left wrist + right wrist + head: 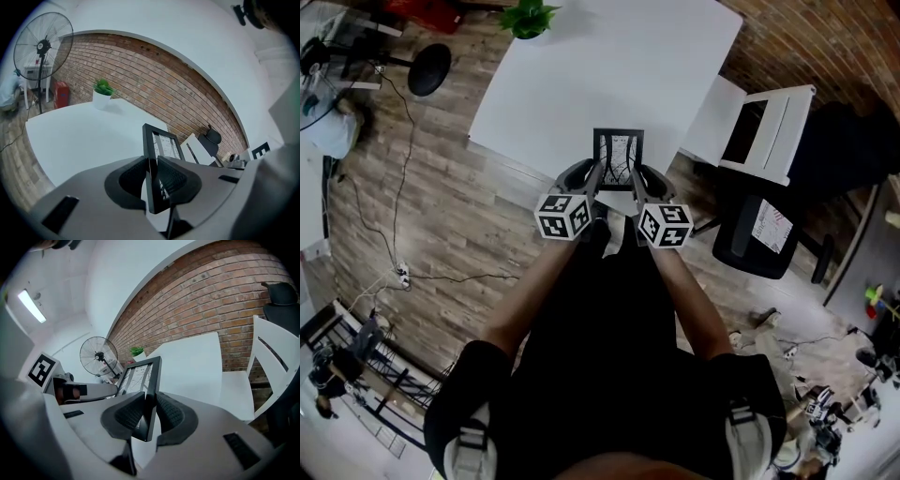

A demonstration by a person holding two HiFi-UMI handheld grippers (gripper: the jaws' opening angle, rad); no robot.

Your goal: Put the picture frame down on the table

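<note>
A black picture frame (619, 155) with a white line drawing stands upright over the near edge of the white table (581, 75). My left gripper (598, 176) is shut on the frame's left side bar (151, 164), pads pressed on both faces. My right gripper (634, 178) is shut on its right side bar (151, 399) in the same way. In the left gripper view the frame's upper part (161, 140) rises above the jaws. In the right gripper view the glass and drawing (138, 376) show left of the jaws. Whether the frame's lower edge touches the table is hidden.
A small potted plant (528, 17) stands at the table's far edge. A white chair (769, 131) and a black office chair (769, 234) stand right of the table. A standing fan (42, 47) and cables on the wooden floor (403, 272) are to the left.
</note>
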